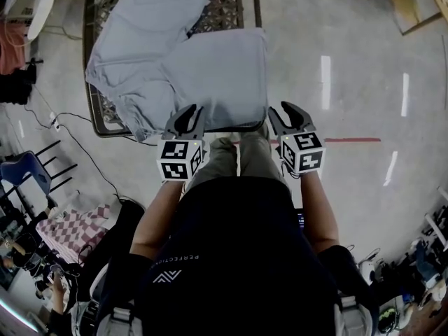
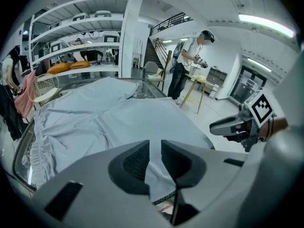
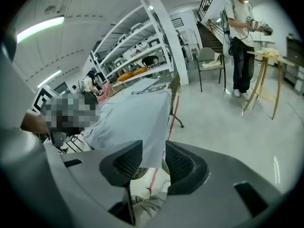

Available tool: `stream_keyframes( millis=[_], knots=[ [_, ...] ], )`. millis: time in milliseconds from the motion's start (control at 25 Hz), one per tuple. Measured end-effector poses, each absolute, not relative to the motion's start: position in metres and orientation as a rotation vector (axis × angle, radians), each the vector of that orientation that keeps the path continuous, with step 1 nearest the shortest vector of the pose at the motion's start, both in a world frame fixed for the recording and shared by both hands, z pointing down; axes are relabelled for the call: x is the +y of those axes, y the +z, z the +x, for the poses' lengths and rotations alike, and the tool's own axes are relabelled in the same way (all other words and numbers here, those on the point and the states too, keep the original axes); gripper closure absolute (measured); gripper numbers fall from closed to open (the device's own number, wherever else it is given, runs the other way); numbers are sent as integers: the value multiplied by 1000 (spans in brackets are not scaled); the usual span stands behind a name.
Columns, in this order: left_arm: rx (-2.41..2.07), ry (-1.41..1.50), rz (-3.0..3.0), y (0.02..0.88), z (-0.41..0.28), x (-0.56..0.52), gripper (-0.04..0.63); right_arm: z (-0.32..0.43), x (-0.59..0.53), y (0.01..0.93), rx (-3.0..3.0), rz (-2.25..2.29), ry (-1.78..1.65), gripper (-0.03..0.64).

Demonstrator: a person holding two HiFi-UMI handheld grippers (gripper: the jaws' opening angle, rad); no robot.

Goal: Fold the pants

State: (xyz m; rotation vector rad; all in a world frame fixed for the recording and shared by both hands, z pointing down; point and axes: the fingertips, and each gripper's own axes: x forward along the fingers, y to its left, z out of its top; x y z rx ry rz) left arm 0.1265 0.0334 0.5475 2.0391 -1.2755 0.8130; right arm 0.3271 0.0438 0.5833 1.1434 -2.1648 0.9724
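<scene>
Light grey-blue pants lie spread over a wire-mesh table, with the near part folded into a flat panel that reaches the table's front edge. My left gripper is at the panel's near left corner. In the left gripper view its jaws are shut on a fold of the pants. My right gripper is at the near right corner. In the right gripper view its jaws stand apart, and the pants' corner hangs loose between them with a gap beside it.
A person stands by a wooden stand across the floor, with a chair nearby. Shelves rise behind the table. A blue chair, cables and a checkered cloth lie to my left.
</scene>
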Motion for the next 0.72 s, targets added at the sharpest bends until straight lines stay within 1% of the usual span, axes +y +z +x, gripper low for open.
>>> stream_keyframes(
  millis=[280, 720],
  knots=[
    [-1283, 823, 2000, 556, 124, 31, 517, 342, 56, 613, -2104, 1108, 1019, 480],
    [-1243, 844, 2029, 557, 144, 22, 517, 326, 70, 649, -2105, 943, 1003, 480]
  ],
)
